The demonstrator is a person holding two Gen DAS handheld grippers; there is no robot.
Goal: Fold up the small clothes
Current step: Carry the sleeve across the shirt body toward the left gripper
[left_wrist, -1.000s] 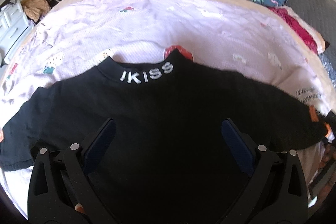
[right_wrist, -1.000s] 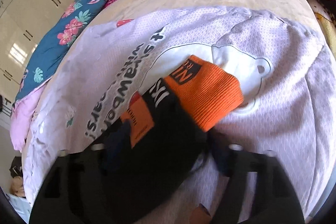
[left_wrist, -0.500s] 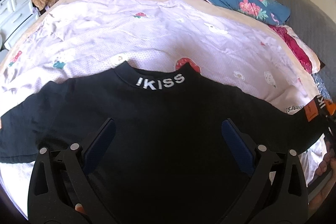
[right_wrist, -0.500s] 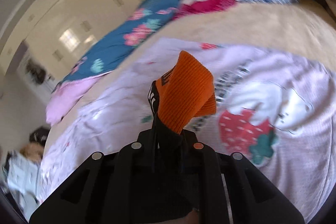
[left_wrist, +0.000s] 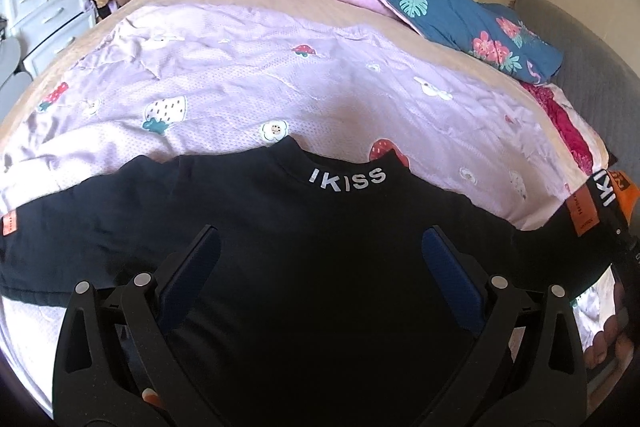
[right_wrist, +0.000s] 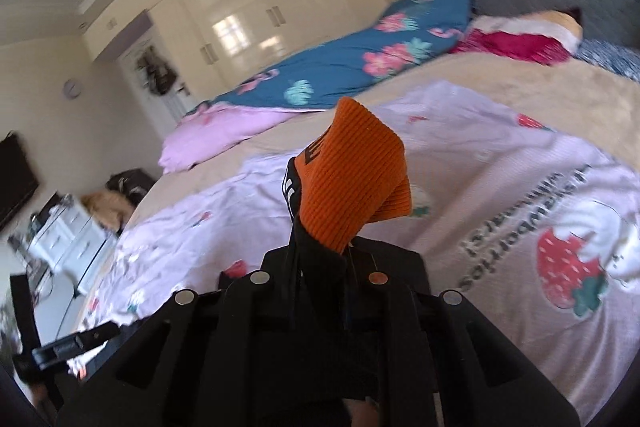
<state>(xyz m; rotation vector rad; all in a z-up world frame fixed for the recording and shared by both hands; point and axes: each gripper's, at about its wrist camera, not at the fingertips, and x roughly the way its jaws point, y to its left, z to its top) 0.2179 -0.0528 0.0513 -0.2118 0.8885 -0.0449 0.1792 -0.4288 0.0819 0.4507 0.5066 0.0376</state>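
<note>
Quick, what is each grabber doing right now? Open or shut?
Left gripper: open, holding nothing, above the black top.
Right gripper: shut on the top's sleeve by its orange cuff.

ribbed orange cuff (right_wrist: 352, 179), glossy wardrobe doors (right_wrist: 248, 15)

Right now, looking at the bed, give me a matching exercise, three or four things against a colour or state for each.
Things:
1. right gripper
2. left gripper
3. sleeve cuff
4. neckband lettering

States:
A. orange ribbed knit
B. open over the black top
C. white
D. shut on the sleeve

Pairs: 1-D, 2-B, 3-A, 4-C
</note>
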